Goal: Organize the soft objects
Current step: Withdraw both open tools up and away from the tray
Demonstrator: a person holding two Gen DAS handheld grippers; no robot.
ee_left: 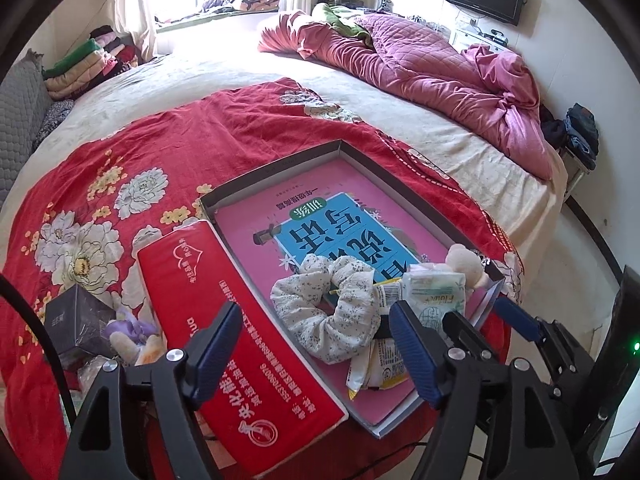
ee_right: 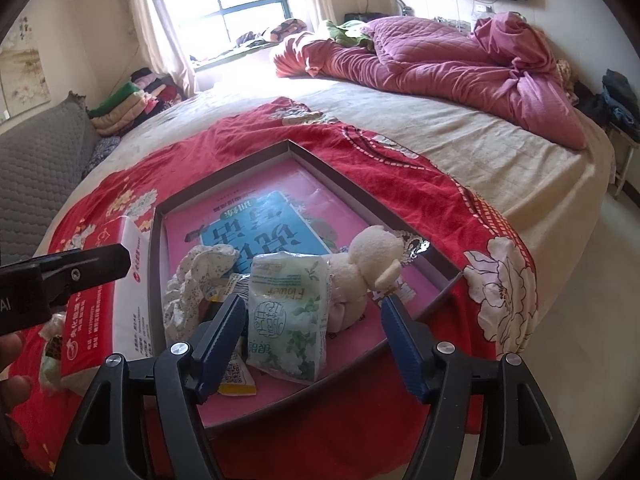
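A shallow grey tray [ee_left: 280, 168] [ee_right: 224, 188] with a pink book cover as its floor lies on the red floral cloth. In its near end lie a white floral scrunchie [ee_left: 332, 320] [ee_right: 200, 264], a green-and-white tissue pack [ee_left: 436, 292] [ee_right: 288, 312], a cream plush toy [ee_left: 466, 260] [ee_right: 372, 252] and yellow sachets [ee_left: 380, 372] [ee_right: 236, 380]. My left gripper [ee_left: 316, 320] hangs open above the scrunchie, its pads clear of it. Over the tissue pack my right gripper [ee_right: 313, 308] stands open, the pack between its fingers, untouched.
A long red tissue packet [ee_left: 224, 340] [ee_right: 104, 312] lies against the tray's left side. Left of it sit a dark box [ee_left: 80, 320] and a small purple plush [ee_left: 132, 336]. A crumpled pink quilt [ee_left: 420, 64] covers the bed's far right; folded clothes [ee_left: 80, 68] are stacked far left.
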